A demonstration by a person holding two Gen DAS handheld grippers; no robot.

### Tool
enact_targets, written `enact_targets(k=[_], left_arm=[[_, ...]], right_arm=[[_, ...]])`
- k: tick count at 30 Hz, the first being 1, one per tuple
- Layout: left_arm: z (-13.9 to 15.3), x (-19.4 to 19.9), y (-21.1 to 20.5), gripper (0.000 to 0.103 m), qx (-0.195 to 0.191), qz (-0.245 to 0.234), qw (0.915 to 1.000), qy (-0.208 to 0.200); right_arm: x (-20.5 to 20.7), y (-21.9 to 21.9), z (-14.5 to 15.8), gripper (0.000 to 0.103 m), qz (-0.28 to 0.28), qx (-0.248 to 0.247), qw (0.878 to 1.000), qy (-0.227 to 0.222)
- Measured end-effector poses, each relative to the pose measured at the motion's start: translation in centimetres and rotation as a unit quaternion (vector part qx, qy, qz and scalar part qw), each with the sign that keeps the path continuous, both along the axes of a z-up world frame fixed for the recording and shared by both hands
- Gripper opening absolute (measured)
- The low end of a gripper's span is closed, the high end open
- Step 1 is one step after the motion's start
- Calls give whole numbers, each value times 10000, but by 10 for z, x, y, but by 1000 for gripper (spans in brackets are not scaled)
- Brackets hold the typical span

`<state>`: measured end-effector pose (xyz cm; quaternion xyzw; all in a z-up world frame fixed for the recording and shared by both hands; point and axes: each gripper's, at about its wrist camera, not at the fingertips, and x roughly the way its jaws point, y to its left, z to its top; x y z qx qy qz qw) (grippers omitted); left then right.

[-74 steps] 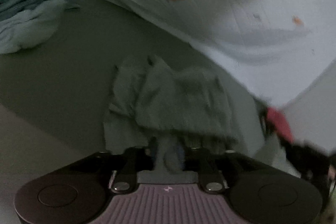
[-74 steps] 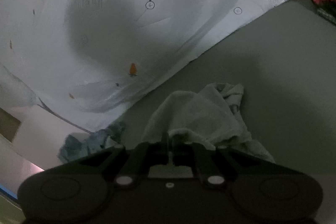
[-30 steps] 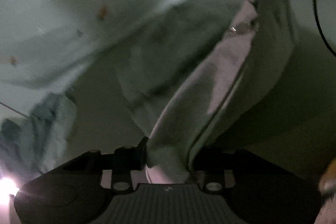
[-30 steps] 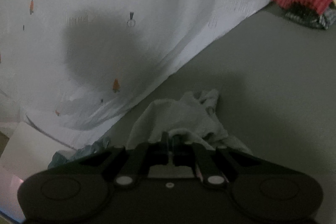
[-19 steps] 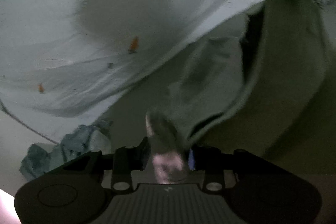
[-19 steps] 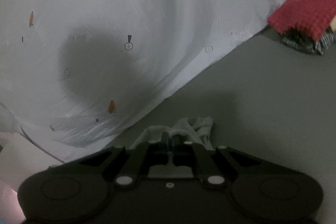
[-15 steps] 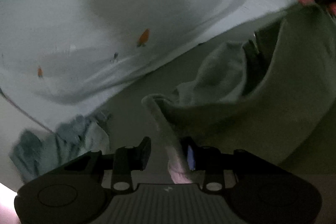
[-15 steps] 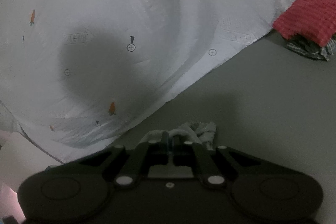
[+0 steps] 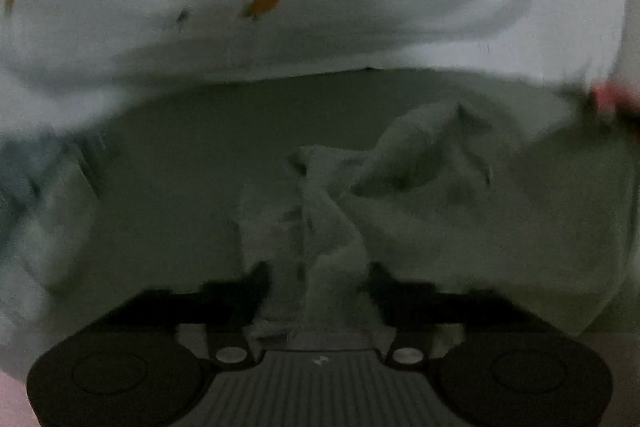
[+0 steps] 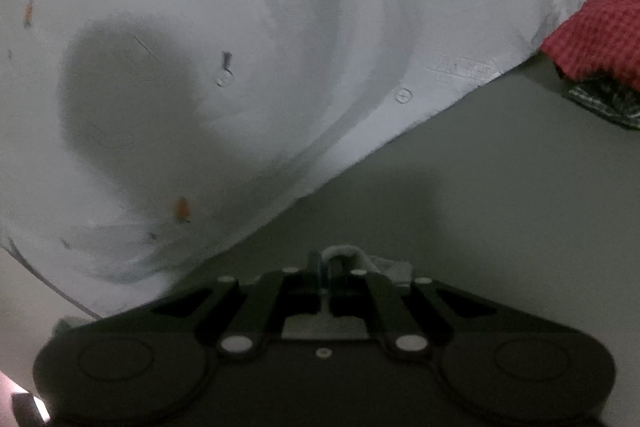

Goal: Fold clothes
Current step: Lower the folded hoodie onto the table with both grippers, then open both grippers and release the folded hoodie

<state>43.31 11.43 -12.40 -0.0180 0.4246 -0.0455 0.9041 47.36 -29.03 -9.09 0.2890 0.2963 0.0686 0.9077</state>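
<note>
A grey-green garment (image 9: 420, 187) lies crumpled on the grey surface (image 9: 180, 167) in the blurred left wrist view. One strip of it runs back between the fingers of my left gripper (image 9: 318, 277). That gripper's jaws are opening and stand wide apart, and the cloth hangs loosely in the gap. In the right wrist view my right gripper (image 10: 325, 265) is shut on a pale fold of the same garment (image 10: 340, 251). Only that fold and a small bit of cloth (image 10: 394, 267) to its right show; the gripper's body hides the remainder.
A white sheet with small carrot prints (image 10: 280, 47) covers the far side of the surface. A red knitted cloth (image 10: 596, 35) lies on a dark patterned one (image 10: 600, 99) at the far right. A bluish bundle (image 9: 36, 195) sits at the left edge.
The left jaws have spread, and the garment that hung stretched from them now lies slack on the surface. In the right wrist view less of the garment shows in front of the shut fingers.
</note>
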Motion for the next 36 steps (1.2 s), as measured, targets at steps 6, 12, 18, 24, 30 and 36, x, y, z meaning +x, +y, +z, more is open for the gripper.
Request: enact_targets(k=[6,12,18,24,30,36], left_arm=[[-12,28,16,93,-1221,-119,9919,338],[-36,42,-8,28,-367,16,9967,719],[-1,8,-7,11,-335,165,9993,-102],[58,-1,15,11,-754,527,9904,-1034],[51,61,31,26,-191,1252,9867,-1021],[35,50,56,68,-395,1707,9822,-675]], right_arm=[[3,-9,-21,3,-318,155,9985,409],[0,-14,-29,3,-440,275,9973,528],[-7,-13,-16,3,-204,277,9991,259],[11,-8,28,3,118,186,9989,-407],[77,17,37,5,443,-66,9980,-446],[68,36,24,60,254,-799,9962,-225]])
